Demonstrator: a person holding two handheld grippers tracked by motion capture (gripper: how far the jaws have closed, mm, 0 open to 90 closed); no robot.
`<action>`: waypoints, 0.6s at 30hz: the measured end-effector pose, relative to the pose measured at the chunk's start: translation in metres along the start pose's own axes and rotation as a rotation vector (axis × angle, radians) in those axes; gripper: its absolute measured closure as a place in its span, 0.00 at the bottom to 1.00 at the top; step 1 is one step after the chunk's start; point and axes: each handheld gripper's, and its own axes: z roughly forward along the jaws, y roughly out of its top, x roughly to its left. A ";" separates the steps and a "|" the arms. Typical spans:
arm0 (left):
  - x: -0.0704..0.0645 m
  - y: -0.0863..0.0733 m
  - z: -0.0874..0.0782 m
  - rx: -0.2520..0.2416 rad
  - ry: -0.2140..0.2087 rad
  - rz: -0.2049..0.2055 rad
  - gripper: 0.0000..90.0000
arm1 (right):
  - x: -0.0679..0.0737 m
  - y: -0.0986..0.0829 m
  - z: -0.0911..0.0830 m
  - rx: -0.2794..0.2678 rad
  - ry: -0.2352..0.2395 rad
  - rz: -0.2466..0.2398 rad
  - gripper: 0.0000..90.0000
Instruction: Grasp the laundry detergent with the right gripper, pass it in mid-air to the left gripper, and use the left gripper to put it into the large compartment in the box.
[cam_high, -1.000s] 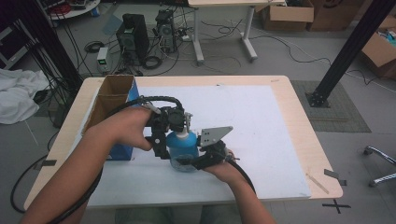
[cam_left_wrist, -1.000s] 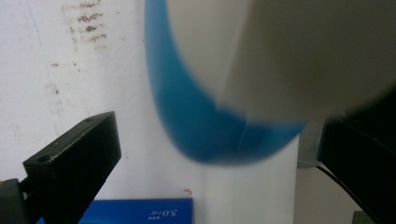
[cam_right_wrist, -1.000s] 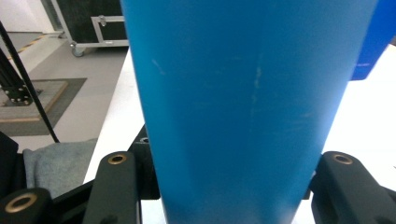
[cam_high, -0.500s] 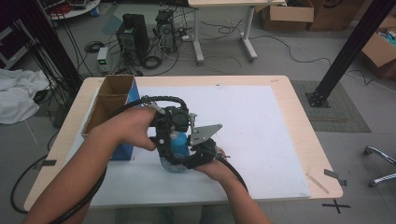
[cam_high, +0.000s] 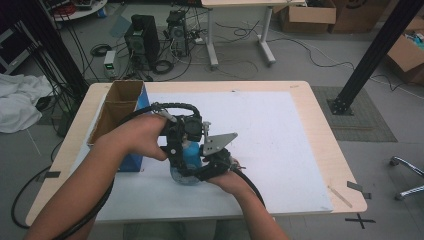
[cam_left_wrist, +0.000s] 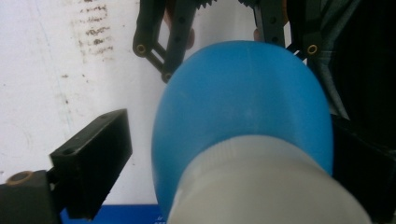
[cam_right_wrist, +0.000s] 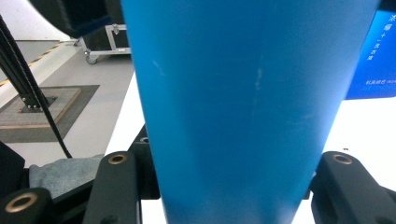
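Nearest the person, the right gripper (cam_high: 200, 167) comes in low from the bottom of the high view, its grey three-cornered plate (cam_high: 219, 143) tilted up over the hand. In the right gripper view its two black jaws stand one on each side of the blue plastic bottle (cam_right_wrist: 252, 107), pressed against the bottle's body and gripping it. The bottle stands upright on the white mat (cam_high: 280, 145) that covers the pale wooden surface (cam_high: 320, 105), towards the near left of the mat, between the two grippers.

Just beyond, the left gripper (cam_high: 184, 136) reaches in from the left, held over the top of the bottle. In the left gripper view its jaws are spread: one black jaw stands well clear of the bottle on the left, while the other is in shadow close beside the bottle's rounded blue shoulder (cam_left_wrist: 243, 102), and whether it touches cannot be told. A whitish neck or cap (cam_left_wrist: 266, 182) fills the bottom of that view, blurred.

Left of the bottle, an open cardboard box with a blue side (cam_high: 122, 102) sits near the surface's left edge. Farther off, on the floor, stand computer towers (cam_high: 141, 40) among loose cables, and a black metal post (cam_high: 372, 55) rises at right.
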 end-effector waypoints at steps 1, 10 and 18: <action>0.000 0.000 0.000 0.001 -0.002 -0.001 0.13 | 0.000 0.000 0.000 -0.001 -0.001 -0.002 0.51; -0.002 0.004 -0.001 0.022 0.003 0.010 0.20 | 0.000 0.001 -0.002 -0.008 0.000 -0.003 0.51; -0.002 0.006 -0.004 0.033 0.014 0.009 0.29 | 0.001 0.001 -0.004 -0.014 -0.007 0.000 0.51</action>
